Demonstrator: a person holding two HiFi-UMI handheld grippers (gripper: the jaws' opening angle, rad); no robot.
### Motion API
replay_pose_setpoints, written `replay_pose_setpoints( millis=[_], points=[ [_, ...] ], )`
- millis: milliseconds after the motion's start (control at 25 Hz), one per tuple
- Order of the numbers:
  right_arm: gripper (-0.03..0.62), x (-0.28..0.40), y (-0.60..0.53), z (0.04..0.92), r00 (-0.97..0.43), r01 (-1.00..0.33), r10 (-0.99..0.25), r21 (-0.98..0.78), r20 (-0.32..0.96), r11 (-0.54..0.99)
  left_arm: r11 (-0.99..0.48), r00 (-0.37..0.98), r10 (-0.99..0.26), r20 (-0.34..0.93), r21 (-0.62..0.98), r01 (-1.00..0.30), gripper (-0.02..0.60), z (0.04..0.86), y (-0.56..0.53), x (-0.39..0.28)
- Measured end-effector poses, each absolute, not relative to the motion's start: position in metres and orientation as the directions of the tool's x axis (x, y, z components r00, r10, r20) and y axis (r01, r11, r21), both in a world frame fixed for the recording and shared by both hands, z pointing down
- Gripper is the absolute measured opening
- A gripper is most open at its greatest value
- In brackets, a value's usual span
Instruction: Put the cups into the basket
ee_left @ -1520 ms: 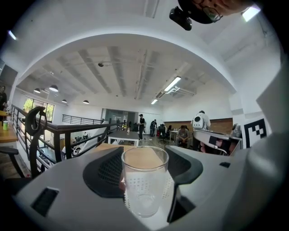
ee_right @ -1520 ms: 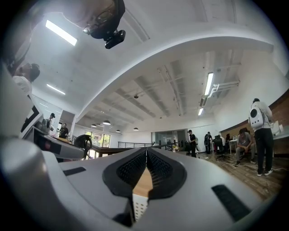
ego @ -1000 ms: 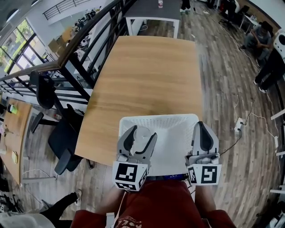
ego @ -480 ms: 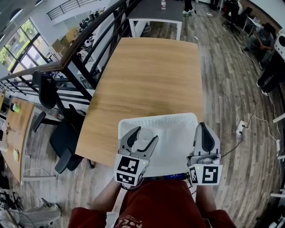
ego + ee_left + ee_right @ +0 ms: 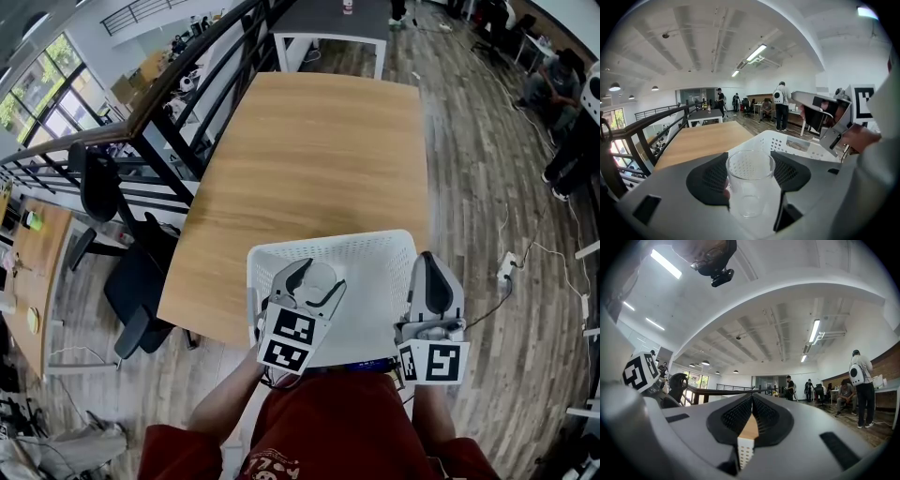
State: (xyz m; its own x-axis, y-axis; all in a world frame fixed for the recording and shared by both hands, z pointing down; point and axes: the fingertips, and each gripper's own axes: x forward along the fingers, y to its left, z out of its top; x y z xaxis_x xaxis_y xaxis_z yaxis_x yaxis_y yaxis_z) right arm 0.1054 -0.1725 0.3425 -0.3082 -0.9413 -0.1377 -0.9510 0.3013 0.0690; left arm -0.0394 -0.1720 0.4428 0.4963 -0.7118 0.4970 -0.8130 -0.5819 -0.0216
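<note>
Close to done, judging by the scene. Clamped upright in the left gripper, jaws set wide around it: a clear plastic cup, poised over the near left part of the white perforated basket at the near edge of the desk. Not yet released. Pinched fully together and carrying nothing: the right gripper, by the basket's right wall. No other cup made out on the desk or inside the basket. Left to do, probably: lower, let go, pull away.
</note>
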Motion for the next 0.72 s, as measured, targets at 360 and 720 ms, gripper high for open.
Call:
replay_pose_setpoints(
  millis=[360,720],
  points=[
    [0.012,0.106,-0.171,0.349,-0.304,-0.952,-0.944,0.067,-0.128,0.298,-0.618,0.497,-0.608,0.620,0.024,-0.786,0.287,0.483,-0.183,-0.028],
    [0.012,0.104,-0.170,0.349,-0.303,-0.953,-0.944,0.066,-0.127,0.297,-0.661,0.478,-0.523,0.706,0.017,-0.750,0.287,0.515,-0.194,-0.018]
  ],
)
